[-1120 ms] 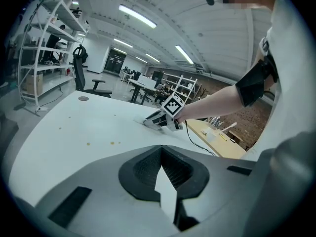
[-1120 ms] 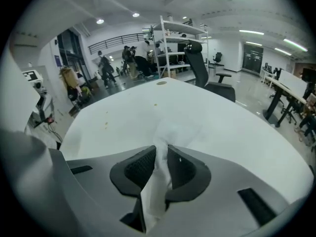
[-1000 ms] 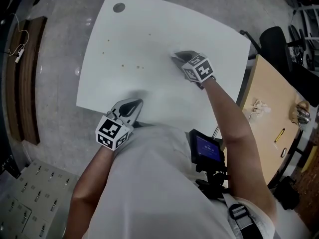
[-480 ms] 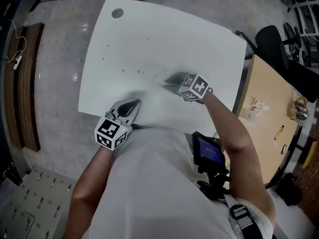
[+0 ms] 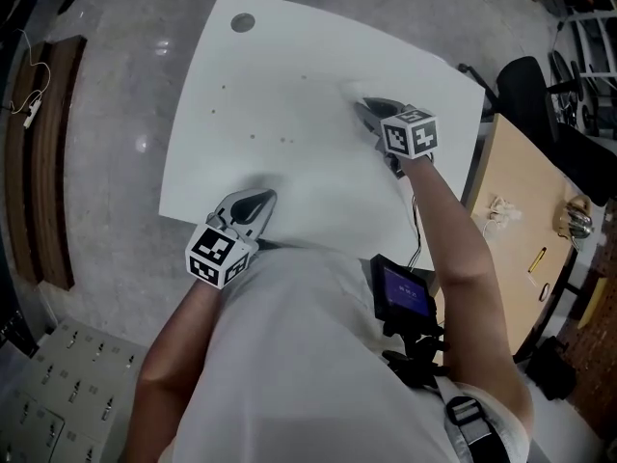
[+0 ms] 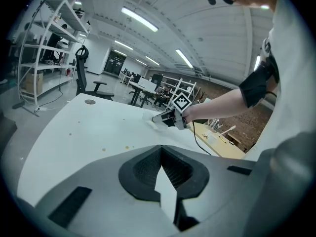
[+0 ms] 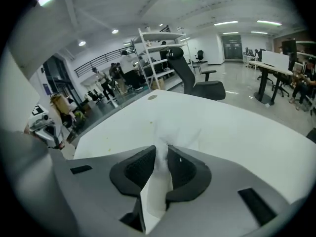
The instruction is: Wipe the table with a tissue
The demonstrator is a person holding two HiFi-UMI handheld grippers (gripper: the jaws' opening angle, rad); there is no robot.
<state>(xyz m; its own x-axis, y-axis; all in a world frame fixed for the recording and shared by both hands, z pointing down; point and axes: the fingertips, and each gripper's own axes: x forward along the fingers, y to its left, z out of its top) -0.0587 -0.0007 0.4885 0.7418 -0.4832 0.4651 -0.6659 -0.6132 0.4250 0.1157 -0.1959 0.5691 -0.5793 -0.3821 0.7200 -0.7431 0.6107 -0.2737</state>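
Tissue [image 7: 157,179] sits pinched between the fingers of the right gripper [image 5: 366,112]. Its loose end is spread on the white tabletop [image 5: 289,46] at the upper right of the head view, and the gripper is angled down, apparently so the paper drags across the surface. Small brown specks [image 5: 253,135] lie to its left, likely the next target. The left gripper [image 5: 253,204] hangs over the tabletop's lower edge, fingers closed together and empty, seemingly parked clear of the wiping.
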